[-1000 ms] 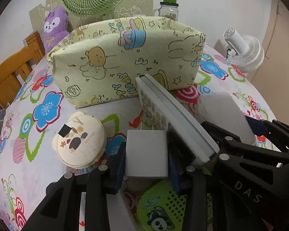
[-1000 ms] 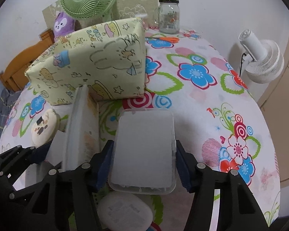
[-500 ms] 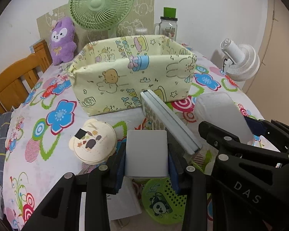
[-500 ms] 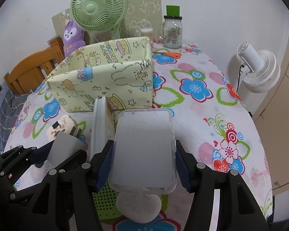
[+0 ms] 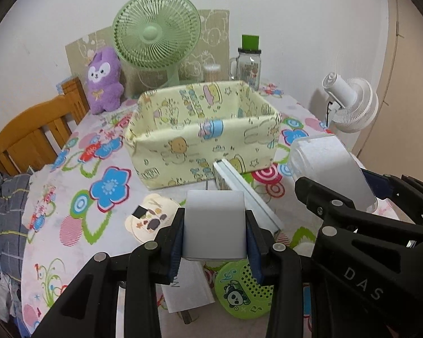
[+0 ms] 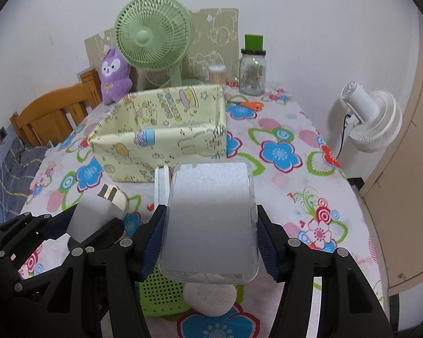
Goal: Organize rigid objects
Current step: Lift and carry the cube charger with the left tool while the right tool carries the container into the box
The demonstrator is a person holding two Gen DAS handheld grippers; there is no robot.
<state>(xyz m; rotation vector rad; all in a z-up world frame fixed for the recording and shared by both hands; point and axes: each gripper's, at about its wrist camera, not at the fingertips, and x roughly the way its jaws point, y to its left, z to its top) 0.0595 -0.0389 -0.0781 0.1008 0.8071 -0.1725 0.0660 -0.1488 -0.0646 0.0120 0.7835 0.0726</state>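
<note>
Left tool (image 5: 214,235) pinches a white charger (image 5: 213,224); right tool (image 6: 210,235) clamps a clear case (image 6: 210,219).

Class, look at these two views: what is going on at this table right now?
A person holds a pair of tongs in each hand above a flowered table. The left tongs grip a white charger; the right tongs grip a clear plastic box. Both are held off the table, short of the open yellow fabric bin, which looks empty as far as can be seen.
</note>
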